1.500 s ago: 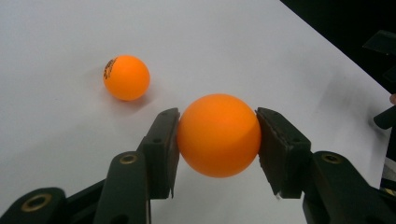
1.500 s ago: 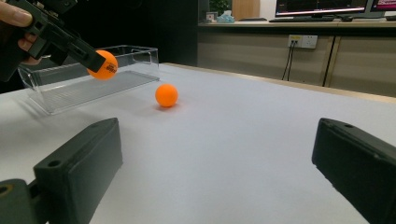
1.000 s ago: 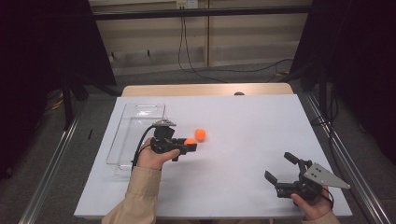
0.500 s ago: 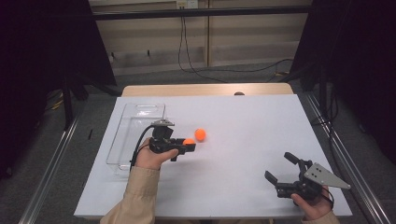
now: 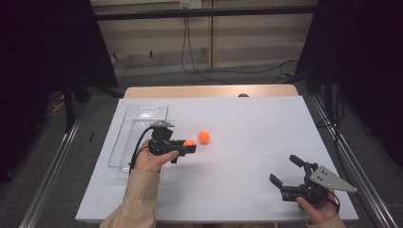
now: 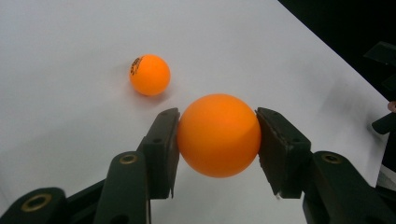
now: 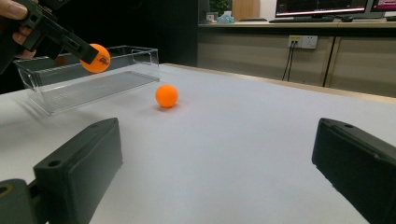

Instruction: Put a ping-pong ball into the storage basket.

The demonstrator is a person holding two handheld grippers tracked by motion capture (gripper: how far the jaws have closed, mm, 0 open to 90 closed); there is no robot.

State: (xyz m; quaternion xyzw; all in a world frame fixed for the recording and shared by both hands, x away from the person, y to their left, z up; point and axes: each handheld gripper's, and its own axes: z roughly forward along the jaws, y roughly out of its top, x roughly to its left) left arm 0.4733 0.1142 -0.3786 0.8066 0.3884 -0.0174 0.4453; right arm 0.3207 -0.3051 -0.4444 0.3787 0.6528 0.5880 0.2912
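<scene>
My left gripper (image 5: 189,145) is shut on an orange ball (image 6: 218,135), both pads pressed against its sides, held above the white table. From the right gripper view that held ball (image 7: 96,58) hangs in front of the clear tray. A second orange ball (image 5: 204,137) rests on the table just right of the left gripper; it also lies beyond the jaws in the left gripper view (image 6: 149,74) and mid-table in the right gripper view (image 7: 166,95). My right gripper (image 5: 285,172) sits low at the table's front right, jaws wide apart with nothing between them.
A clear plastic tray (image 5: 141,124) lies along the table's left side, behind the left hand. The white table sheet (image 5: 256,133) ends at a wooden strip at the back. Metal rails run along both sides on the floor.
</scene>
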